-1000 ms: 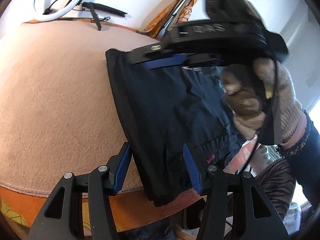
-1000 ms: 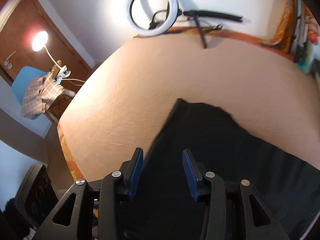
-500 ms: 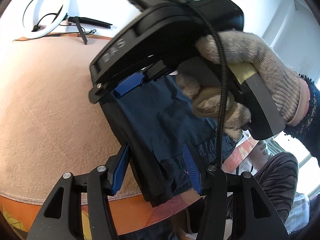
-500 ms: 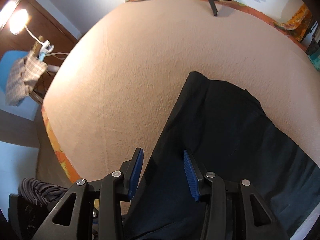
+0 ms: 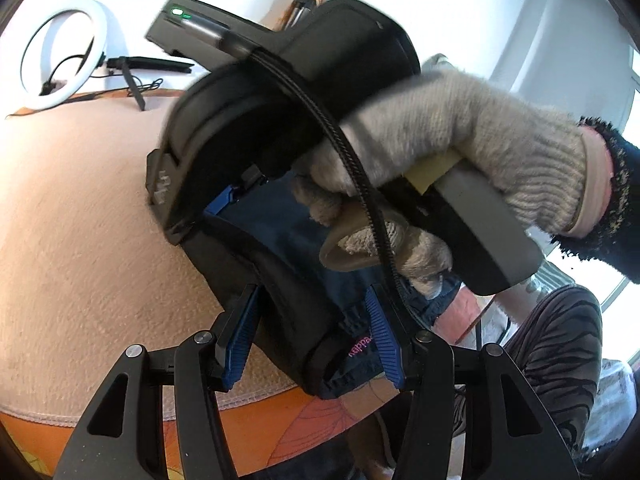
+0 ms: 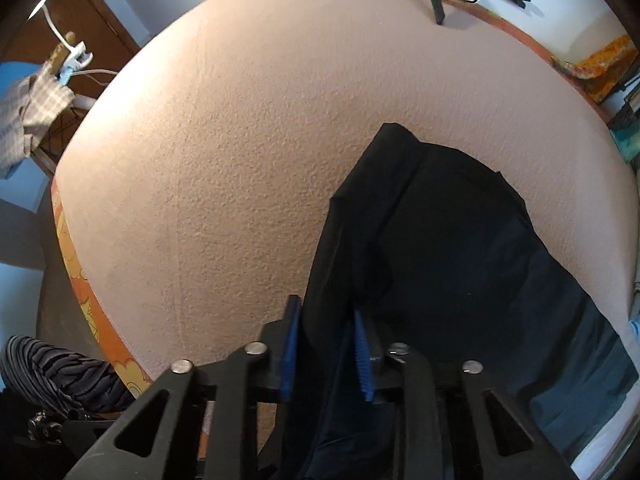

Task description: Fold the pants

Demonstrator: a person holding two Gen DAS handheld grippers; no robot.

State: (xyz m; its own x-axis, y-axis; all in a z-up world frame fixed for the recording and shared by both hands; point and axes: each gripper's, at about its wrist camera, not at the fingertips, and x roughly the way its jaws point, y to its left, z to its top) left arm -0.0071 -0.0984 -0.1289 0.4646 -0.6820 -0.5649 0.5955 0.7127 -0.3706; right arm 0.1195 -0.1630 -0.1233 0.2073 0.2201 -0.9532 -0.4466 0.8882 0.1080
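Here our right claw [image 6: 326, 354] is closing on the pants' [image 6: 448, 240] long folded edge, cloth between its pads, likely to carry that edge over. The pants lie on the peach bed cover [image 6: 240, 140]; our left claw [image 5: 312, 340] straddles the waistband end, pads apart, apparently steadying.

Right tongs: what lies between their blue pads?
A fold of the dark pants lies between the closing right tongs, seen in the right wrist view, over the peach bedspread.
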